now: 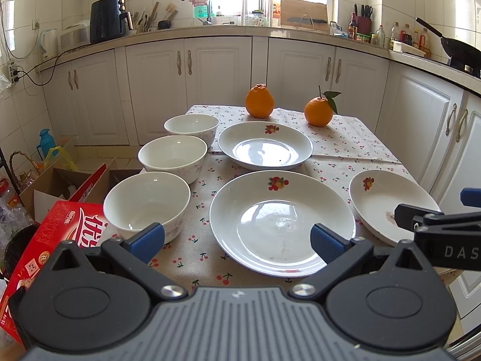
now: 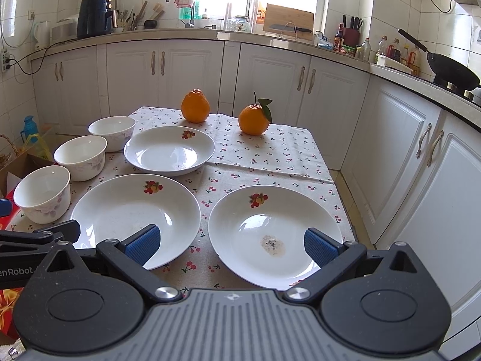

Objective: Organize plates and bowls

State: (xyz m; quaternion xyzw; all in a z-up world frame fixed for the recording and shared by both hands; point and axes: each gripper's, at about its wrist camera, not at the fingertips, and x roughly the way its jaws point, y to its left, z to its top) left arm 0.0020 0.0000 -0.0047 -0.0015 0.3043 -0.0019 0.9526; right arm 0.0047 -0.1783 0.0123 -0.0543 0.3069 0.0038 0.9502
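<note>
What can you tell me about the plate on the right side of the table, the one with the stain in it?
The stained plate is a round, deep, glossy white dish, ceramic by the look, with a small red and yellow fruit print near its far rim. A greyish brown dried smear with dark specks sits near the middle of its well. It lies flat and upright on the cherry-print tablecloth, close to the table's right edge, apart from the plate beside it. Nothing is stacked on it. The open right gripper hovers above its near side, not gripping it.
</note>
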